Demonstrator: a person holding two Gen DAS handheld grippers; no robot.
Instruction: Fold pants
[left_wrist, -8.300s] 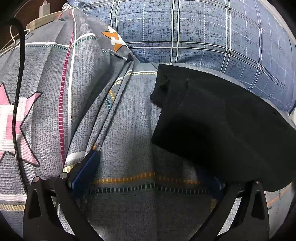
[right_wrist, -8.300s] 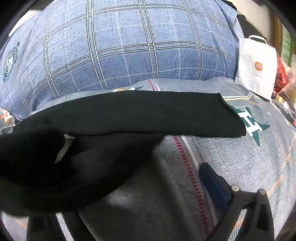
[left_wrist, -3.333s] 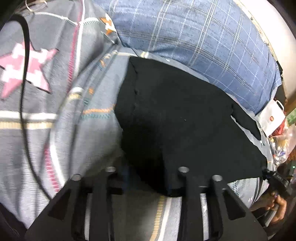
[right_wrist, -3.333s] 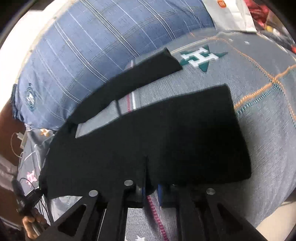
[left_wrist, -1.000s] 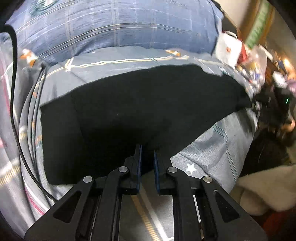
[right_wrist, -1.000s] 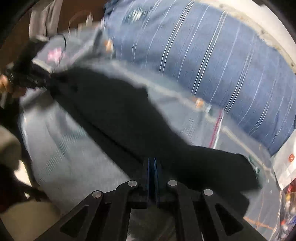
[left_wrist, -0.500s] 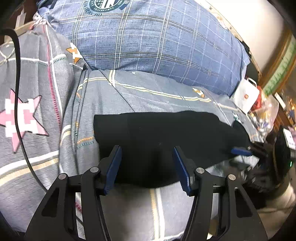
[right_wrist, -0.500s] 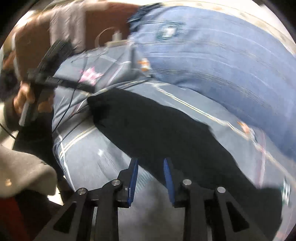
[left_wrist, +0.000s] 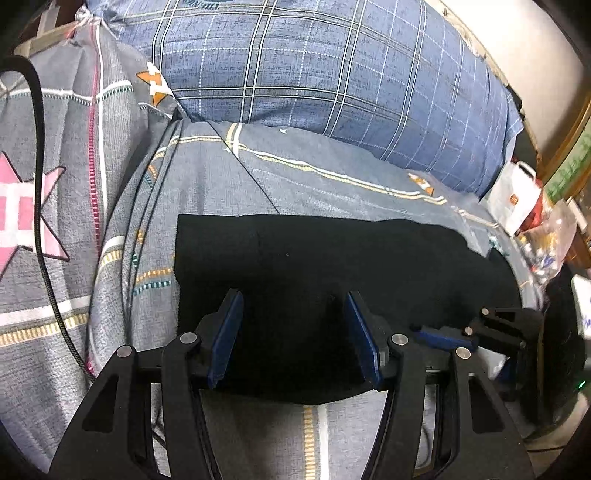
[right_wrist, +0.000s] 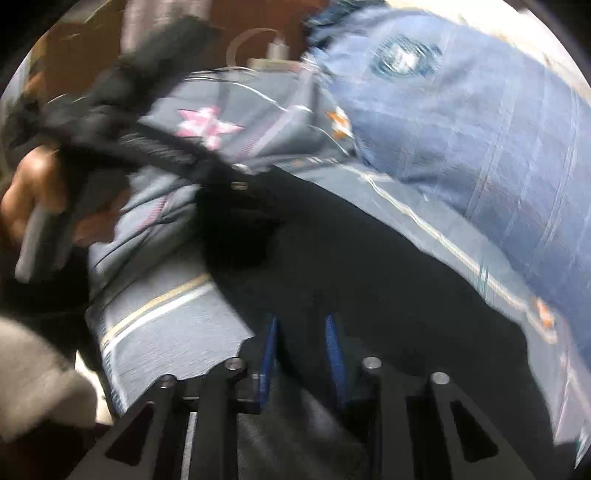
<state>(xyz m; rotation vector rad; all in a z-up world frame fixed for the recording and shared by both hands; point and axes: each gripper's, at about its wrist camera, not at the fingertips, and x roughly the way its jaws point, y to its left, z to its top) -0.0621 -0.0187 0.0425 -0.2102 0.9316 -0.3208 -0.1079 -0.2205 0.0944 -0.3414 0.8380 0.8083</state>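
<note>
black pants (left_wrist: 332, 258) lie folded flat on the grey patterned bedsheet (left_wrist: 229, 177), just below the blue plaid pillow (left_wrist: 332, 70). left gripper (left_wrist: 293, 332) gapes wide above them; right gripper (right_wrist: 301, 347) sits parted, empty.

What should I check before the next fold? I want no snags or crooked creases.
1. Black fabric pants lying flat on the grey patterned bedsheet: ok.
2. Left gripper open, nothing pinched: ok.
3. Right gripper open: ok, though that view is blurred.
4. Both pant legs stacked evenly: cannot tell, black on black.
5. Black cable clear of the pants: ok, it runs off to the left.
6. Blue plaid pillow apart from the pants: ok.
</note>
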